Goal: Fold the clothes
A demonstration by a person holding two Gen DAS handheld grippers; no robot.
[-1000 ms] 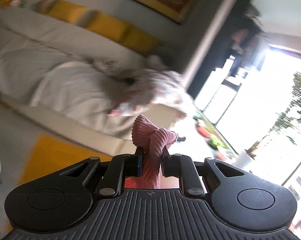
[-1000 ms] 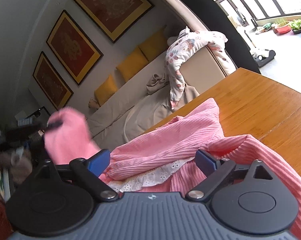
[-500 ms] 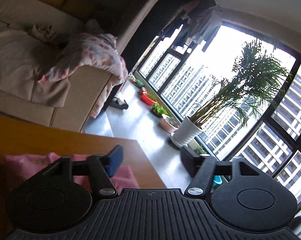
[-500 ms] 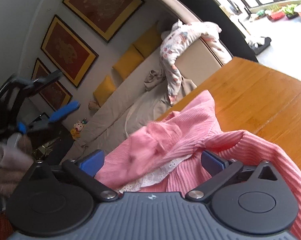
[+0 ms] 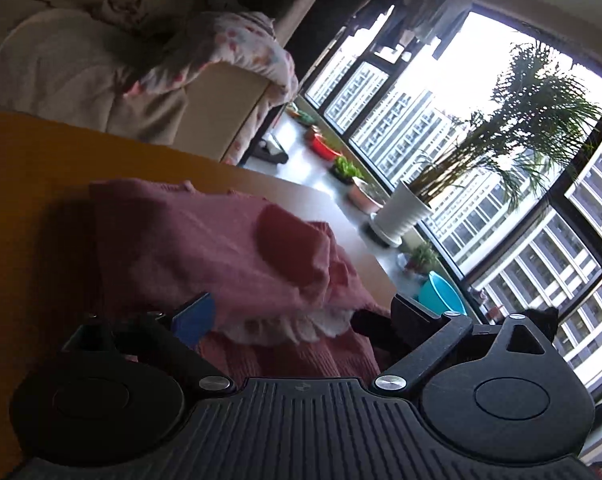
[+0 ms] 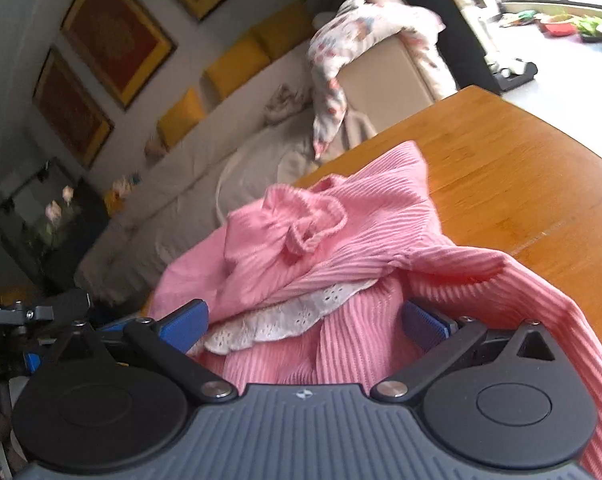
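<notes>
Left wrist view: the left gripper (image 5: 297,316) hangs with its jaws spread wide and nothing between them, just above a pink ribbed top (image 5: 205,248) that lies crumpled on a wooden table (image 5: 29,168). The top sits near the table's far edge, with a strip of white lace trim (image 5: 285,326) showing under a folded-over layer. Beyond the table are a beige sofa (image 5: 221,112) with a flowered garment (image 5: 237,40) draped over its arm, a potted palm (image 5: 405,212) and tall windows (image 5: 541,248). Right wrist view: the right gripper (image 6: 305,322) is also released, its blue pads (image 6: 183,326) wide apart on either side of the top (image 6: 341,232), gripping nothing. One sleeve (image 6: 541,304) runs across the right finger and down the right side of the view. A cuff (image 6: 313,220) lies curled on top of the heap. The table's (image 6: 521,184) bare wood stretches to the right. Framed pictures (image 6: 117,44) and yellow cushions (image 6: 237,68) line the wall behind the sofa (image 6: 381,76).
</notes>
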